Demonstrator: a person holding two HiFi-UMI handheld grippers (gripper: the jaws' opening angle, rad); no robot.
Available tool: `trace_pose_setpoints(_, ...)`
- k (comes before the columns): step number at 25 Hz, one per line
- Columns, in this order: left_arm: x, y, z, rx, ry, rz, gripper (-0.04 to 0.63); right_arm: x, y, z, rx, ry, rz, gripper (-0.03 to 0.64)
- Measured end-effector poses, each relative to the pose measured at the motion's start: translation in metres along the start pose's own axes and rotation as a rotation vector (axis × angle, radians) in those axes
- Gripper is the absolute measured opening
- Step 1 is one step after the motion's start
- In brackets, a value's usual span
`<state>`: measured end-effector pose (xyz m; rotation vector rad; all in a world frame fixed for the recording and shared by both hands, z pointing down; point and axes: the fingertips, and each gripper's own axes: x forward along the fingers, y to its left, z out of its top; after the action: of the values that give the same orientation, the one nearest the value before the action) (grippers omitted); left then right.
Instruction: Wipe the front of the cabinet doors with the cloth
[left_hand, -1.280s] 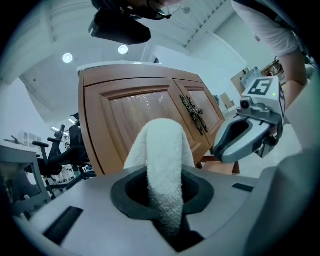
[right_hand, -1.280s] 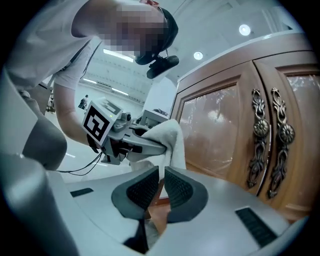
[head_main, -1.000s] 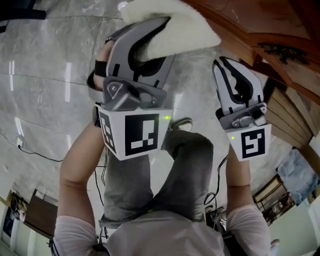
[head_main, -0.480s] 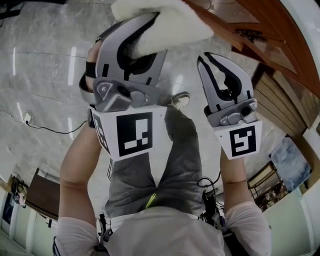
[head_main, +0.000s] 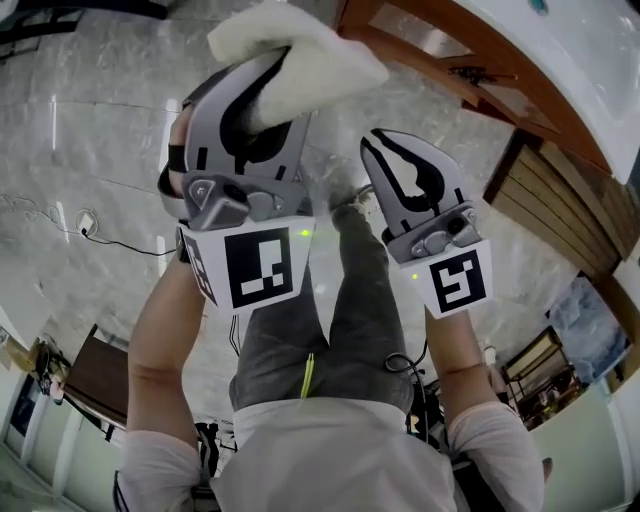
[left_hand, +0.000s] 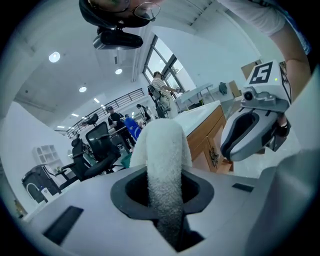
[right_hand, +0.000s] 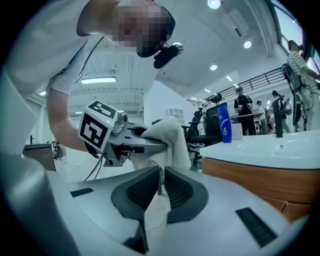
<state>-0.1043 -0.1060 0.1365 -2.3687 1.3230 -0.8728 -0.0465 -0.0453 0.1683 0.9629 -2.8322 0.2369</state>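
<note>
Cloth (head_main: 300, 45) in L gripper (head_main: 268, 88) — cabinet (head_main: 470, 80) right

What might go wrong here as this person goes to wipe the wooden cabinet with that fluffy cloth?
The left tongs pinch only a narrow fold of the white cloth, so rubbing might drag it loose. The right tongs, shut and empty, hang near the wooden cabinet and might knock it.

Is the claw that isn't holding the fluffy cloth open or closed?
Shut. The jaws of the right gripper meet with nothing between them. The cloth is pinched in the left gripper.
</note>
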Motion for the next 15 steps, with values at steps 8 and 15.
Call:
trace_pose_setpoints(8,-0.035,0.035,0.066,-0.021,-0.027,0.045,0.092,-0.027,0.006,0.083,0.017,-0.035,-0.036,0.058)
trace_pose_setpoints(15,-0.064,0.047,0.146,-0.038,-0.105,0.057,0.092,-0.074,0.001,0.165,-0.015,-0.062,-0.102,0.058)
